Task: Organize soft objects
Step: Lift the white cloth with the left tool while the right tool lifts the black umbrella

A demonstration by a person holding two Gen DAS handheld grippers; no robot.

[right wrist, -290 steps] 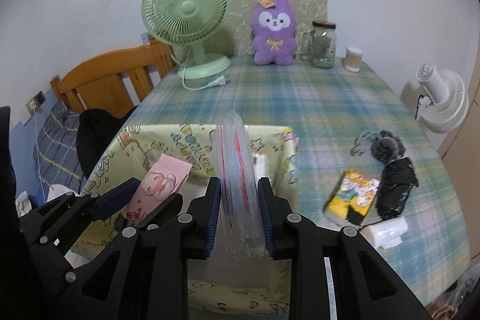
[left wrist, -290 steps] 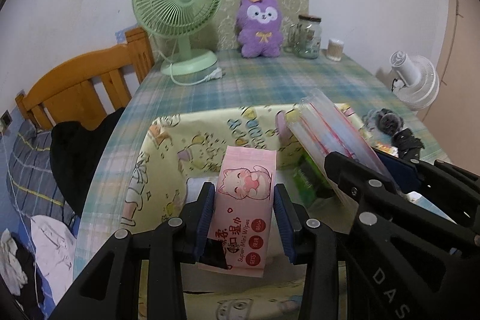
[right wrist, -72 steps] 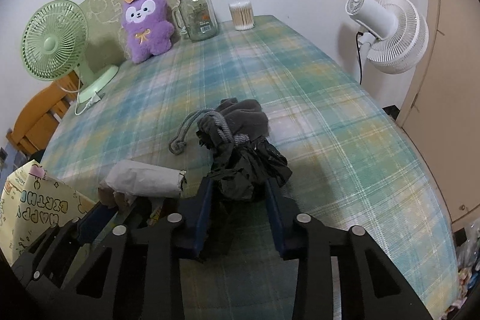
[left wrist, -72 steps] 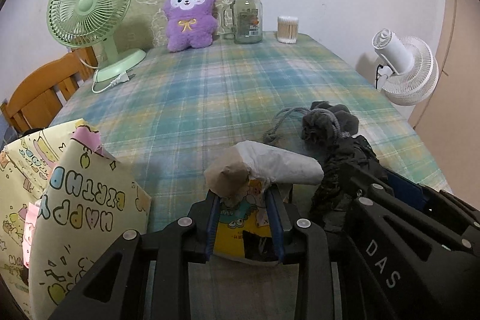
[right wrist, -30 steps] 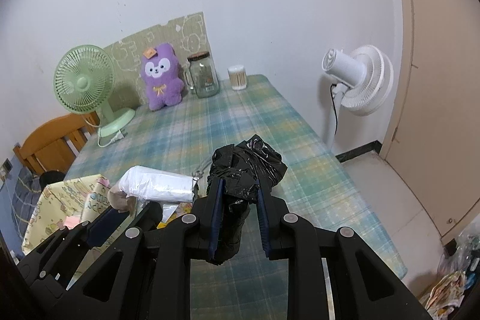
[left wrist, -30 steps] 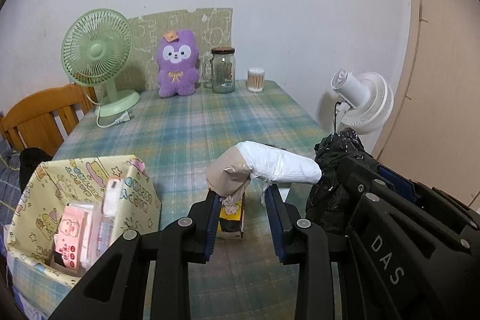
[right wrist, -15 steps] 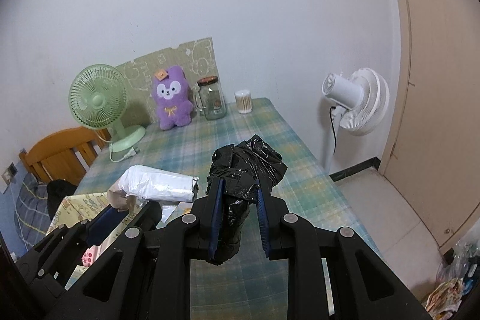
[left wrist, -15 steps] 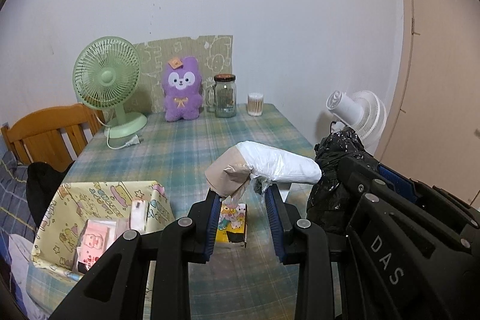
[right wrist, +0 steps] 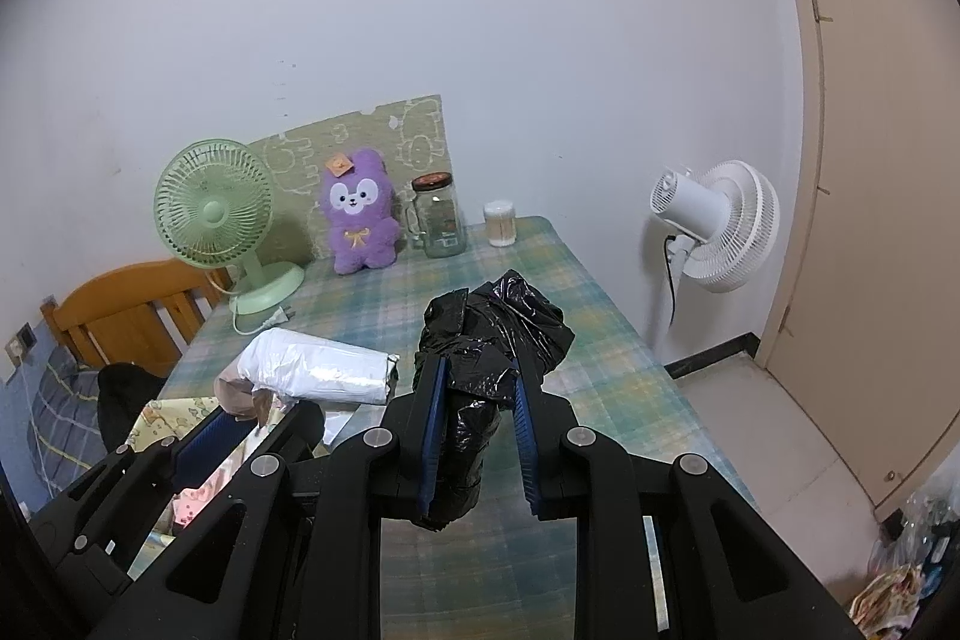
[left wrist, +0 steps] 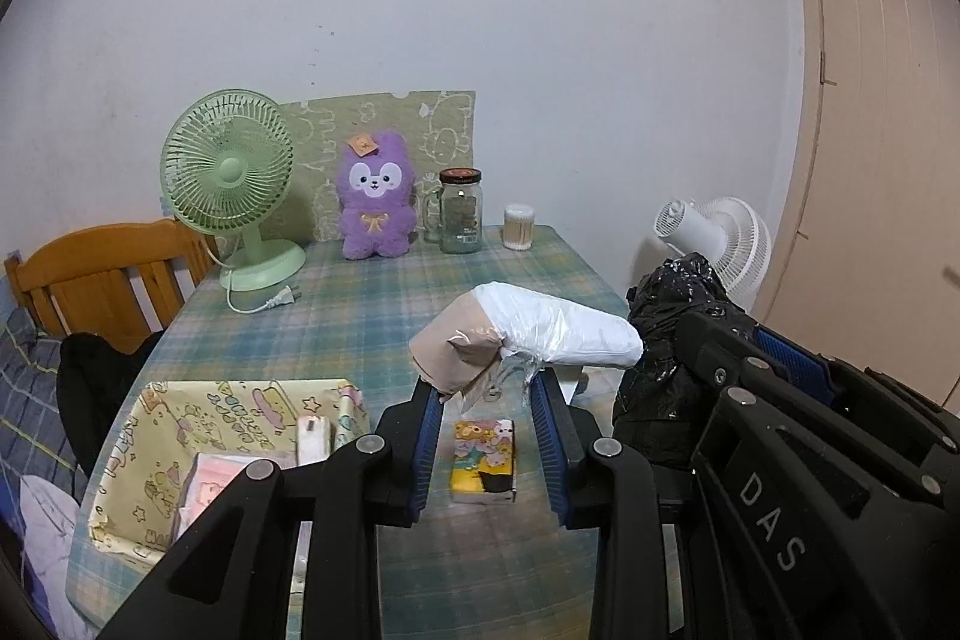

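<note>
A: What sits nearest?

B: The left gripper (left wrist: 486, 403) has its fingers (left wrist: 425, 451) clenched on a white plastic-wrapped bundle (left wrist: 555, 331) with a tan end, held up off the bench (left wrist: 372, 310). Just beside it, the right gripper (right wrist: 477, 400) is clamped on a crumpled black plastic bag (right wrist: 492, 334), also raised clear of the cloth.

A: Anything underneath them?

B: Under the left fingers a small yellow cartoon tissue pack (left wrist: 483, 460) lies flat on the plaid cloth, apart from the bundle.

A: And the container?

B: A yellow cartoon-print basket (left wrist: 150, 436) stands at the near left corner of the bench. Inside it are a pink wipes pack (left wrist: 207, 487) and a pale upright packet (left wrist: 314, 439); what lies deeper I cannot tell.

A: Open room?

B: The middle of the bench is bare plaid. At the far edge, against the wall, stand a green desk fan (left wrist: 231, 184), a purple plush toy (left wrist: 375, 199), a glass jar (left wrist: 460, 211) and a cotton swab tub (left wrist: 519, 226). A wooden chair (left wrist: 102, 280) is along the left edge; a white floor fan (right wrist: 714, 226) stands beyond the right edge, near the door (right wrist: 870, 160).
</note>
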